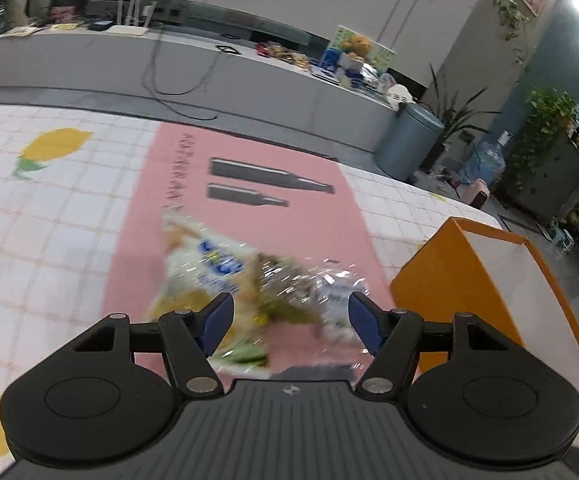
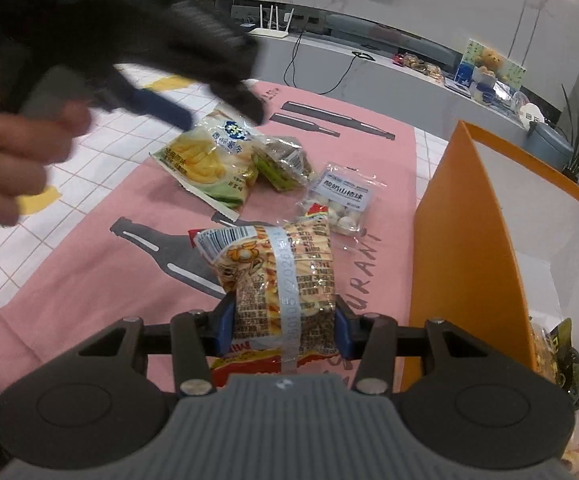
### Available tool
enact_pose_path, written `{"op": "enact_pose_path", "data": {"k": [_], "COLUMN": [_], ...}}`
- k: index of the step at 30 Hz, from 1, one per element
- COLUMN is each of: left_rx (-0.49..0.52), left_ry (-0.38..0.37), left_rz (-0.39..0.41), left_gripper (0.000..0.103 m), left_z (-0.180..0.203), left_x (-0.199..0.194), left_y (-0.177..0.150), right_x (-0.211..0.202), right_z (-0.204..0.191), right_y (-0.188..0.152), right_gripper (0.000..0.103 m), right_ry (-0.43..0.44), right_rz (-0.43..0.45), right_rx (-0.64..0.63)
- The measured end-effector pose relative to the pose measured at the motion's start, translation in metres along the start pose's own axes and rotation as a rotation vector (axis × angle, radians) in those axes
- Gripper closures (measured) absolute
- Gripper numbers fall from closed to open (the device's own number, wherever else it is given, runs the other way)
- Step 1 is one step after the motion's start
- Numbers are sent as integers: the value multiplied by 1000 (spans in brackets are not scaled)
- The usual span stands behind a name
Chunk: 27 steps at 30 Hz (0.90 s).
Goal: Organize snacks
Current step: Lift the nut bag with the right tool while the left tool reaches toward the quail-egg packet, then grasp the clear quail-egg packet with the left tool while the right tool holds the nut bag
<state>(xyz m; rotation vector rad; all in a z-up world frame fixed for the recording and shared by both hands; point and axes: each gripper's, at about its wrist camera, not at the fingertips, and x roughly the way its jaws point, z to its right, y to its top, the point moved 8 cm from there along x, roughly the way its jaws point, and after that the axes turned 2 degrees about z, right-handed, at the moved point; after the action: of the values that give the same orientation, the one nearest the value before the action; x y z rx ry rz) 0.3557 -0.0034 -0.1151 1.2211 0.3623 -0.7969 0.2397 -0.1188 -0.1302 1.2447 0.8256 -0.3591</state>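
Observation:
My right gripper [image 2: 284, 322] is shut on a yellow-orange chips packet [image 2: 277, 280] and holds it above the pink mat [image 2: 89, 264], left of the orange box [image 2: 461, 248]. On the mat lie a yellow-green fries bag [image 2: 209, 160], a green-brown packet [image 2: 283, 162] and a clear bag of white balls [image 2: 339, 200]. My left gripper [image 1: 291, 318] is open, hovering over the blurred fries bag [image 1: 205, 276], the green-brown packet [image 1: 285, 300] and the clear bag [image 1: 335, 300]. It also shows blurred in the right wrist view [image 2: 217, 116], above the fries bag.
The orange box [image 1: 481, 280] stands at the mat's right edge and holds some snacks [image 2: 557, 356]. The mat [image 1: 249, 208] lies on a lemon-print checked tablecloth [image 1: 41, 208]. A long grey counter [image 1: 193, 64] with clutter runs behind, with a grey bin [image 1: 407, 146].

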Motion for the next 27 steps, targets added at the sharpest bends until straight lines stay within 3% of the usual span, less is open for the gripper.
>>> {"op": "enact_pose_path", "data": {"k": [7, 11, 14, 15, 16, 17, 18, 19, 27], "left_rx": [113, 128, 127, 131, 136, 143, 157, 180, 212], "left_ry": [153, 129, 132, 133, 136, 158, 185, 204, 192], "left_rz": [-73, -40, -34, -27, -31, -43, -59, -66, -54], "left_gripper": [25, 21, 24, 39, 63, 73, 95, 103, 103], "left_z": [9, 12, 14, 16, 17, 18, 17, 18, 25], "left_x": [46, 52, 54, 55, 55, 57, 60, 60, 35], "left_y": [-17, -19, -20, -20, -22, -22, -23, -25, -32], "right_x": [8, 5, 4, 4, 4, 5, 5, 5, 4], "right_z": [6, 7, 7, 7, 6, 6, 6, 6, 10], "right_y": [-2, 0, -1, -1, -2, -2, -2, -2, -2], "right_gripper": [56, 56, 55, 55, 55, 55, 55, 55, 55], "right_ry": [-1, 0, -16, -22, -26, -28, -28, -28, -41], "right_rz": [-23, -10, -16, -16, -17, -18, -19, -21, -16], "right_rx": [21, 25, 3, -7, -14, -17, -17, -16, -12]}}
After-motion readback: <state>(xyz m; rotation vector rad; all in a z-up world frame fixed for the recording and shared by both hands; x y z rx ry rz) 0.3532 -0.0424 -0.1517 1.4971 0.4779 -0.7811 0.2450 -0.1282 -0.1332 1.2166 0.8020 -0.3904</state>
